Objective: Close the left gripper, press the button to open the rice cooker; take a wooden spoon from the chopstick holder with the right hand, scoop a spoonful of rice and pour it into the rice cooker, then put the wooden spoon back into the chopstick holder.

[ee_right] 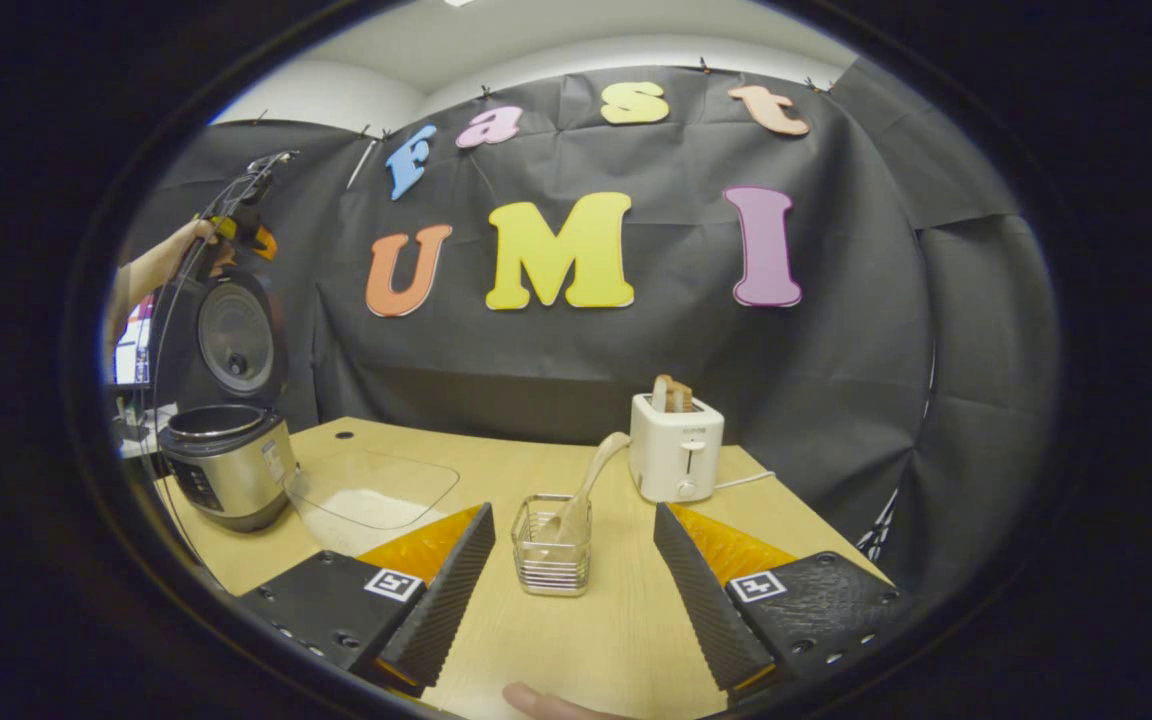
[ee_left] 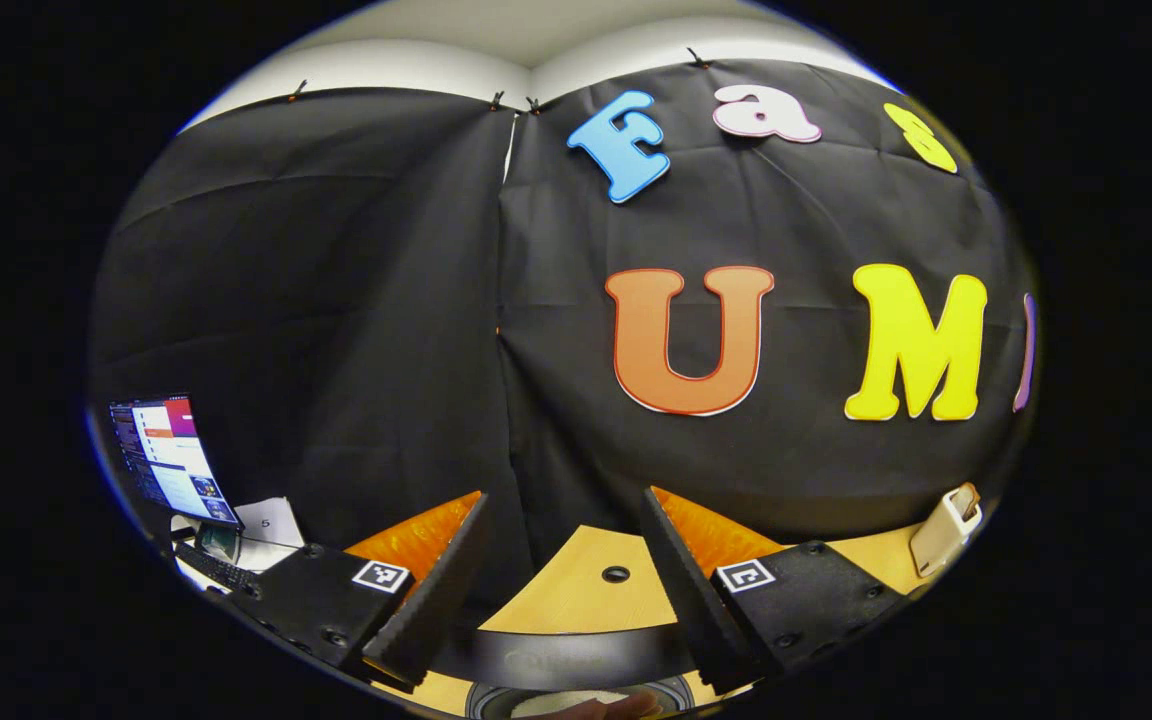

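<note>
Left gripper view first: way over on the left edge there's a monitor (ee_left: 174, 460) with a keyboard (ee_left: 216, 568) under it, both squashed by the lens and partly cut off. The left gripper (ee_left: 566, 585) has its jaws wide, nothing between them, pointing at the booth wall over the bench (ee_left: 576, 595). Below the jaws a dark curved rim, probably the cooker's, is chopped off at the bottom, so hard to say more. Far right, the toaster (ee_left: 946, 528) sits tilted and clipped by the edge.

Right gripper view: on the left, the cooker (ee_right: 226, 465) stands on the bench (ee_right: 626, 620) with its lid (ee_right: 236, 340) up. A hand (ee_right: 171, 255) is above the lid holding the other gripper, mostly lost in cables. Just right of the cooker is a clear tray (ee_right: 376, 495) with rice, its near corner hidden by one finger. The right gripper (ee_right: 571, 590) jaws are wide, holding nothing, with the wire holder (ee_right: 551, 550) sitting between and beyond them. The spoon (ee_right: 591, 480) leans in it, handle tipping right toward the toaster (ee_right: 676, 450). A fingertip pokes in at the bottom edge.
</note>
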A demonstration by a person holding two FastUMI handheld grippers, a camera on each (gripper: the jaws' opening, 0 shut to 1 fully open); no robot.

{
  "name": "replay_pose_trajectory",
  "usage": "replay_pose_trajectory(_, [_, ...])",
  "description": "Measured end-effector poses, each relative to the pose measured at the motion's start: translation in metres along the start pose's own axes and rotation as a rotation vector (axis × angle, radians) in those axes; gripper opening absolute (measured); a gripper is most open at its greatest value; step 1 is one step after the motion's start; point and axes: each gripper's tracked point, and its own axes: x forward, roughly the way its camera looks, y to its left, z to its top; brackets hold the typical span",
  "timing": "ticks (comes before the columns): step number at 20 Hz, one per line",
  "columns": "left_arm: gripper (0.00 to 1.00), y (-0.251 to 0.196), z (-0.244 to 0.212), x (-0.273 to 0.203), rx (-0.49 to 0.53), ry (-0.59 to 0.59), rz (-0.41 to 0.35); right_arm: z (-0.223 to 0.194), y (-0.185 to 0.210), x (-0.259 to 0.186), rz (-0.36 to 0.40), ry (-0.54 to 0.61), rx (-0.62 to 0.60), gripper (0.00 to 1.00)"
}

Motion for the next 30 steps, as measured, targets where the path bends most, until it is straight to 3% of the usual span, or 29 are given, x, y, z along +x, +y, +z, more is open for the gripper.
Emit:
replay_pose_trajectory(4, [0.95,-0.013,-0.033,-0.005,0.002,0.080,-0.045,-0.004,0.010,0.001,0.021,0.007,-0.001,0.96])
replay_pose_trajectory(5, [0.95,-0.012,-0.024,-0.004,0.009,0.014,-0.045,-0.004,0.011,0.000,0.024,0.010,0.002,0.96])
replay_pose_trajectory(7, [1.00,-0.013,-0.026,-0.014,0.010,0.001,-0.045,-0.003,0.013,-0.002,0.025,0.006,-0.002,0.96])
replay_pose_trajectory(9, [0.96,-0.013,-0.033,-0.026,0.007,-0.008,-0.044,0.001,0.016,-0.005,0.028,-0.004,-0.007,0.96])
replay_pose_trajectory(14, [0.96,-0.017,-0.053,-0.067,0.009,-0.049,-0.043,0.006,0.020,-0.012,0.031,-0.020,-0.014,0.96])
replay_pose_trajectory(25, [0.95,-0.039,-0.185,-0.147,-0.018,-0.016,-0.151,0.015,0.019,-0.024,0.021,-0.042,-0.001,0.95])
replay_pose_trajectory(30, [0.95,-0.038,-0.231,-0.152,0.003,-0.047,-0.120,0.011,0.020,-0.022,0.008,-0.031,-0.006,0.95])
